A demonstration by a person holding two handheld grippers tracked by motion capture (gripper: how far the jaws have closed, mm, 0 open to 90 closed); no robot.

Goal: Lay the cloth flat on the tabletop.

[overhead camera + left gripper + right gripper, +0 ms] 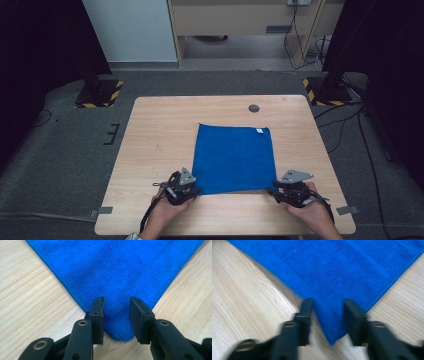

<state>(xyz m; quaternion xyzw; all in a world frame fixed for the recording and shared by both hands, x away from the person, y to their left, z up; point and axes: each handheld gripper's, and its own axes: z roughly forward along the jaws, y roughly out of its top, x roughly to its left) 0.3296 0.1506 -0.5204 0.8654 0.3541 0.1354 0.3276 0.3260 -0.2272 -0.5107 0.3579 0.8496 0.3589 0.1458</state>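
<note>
Blue cloth (234, 159) lies flat on the table (150, 145), its two near corners just ahead of the left gripper (192, 190) and right gripper (274, 190). Each pair of jaws stands apart astride a corner, gripping nothing. A small white tag (259, 131) sits at the far edge, unreadable.

1. One blue cloth (233, 159), spread flat.
2. One wooden table (155, 135).
3. Two handheld grippers: left gripper (192, 191) and right gripper (274, 192).
4. Two yellow-and-black striped stand bases (98, 93) on the floor.
</note>
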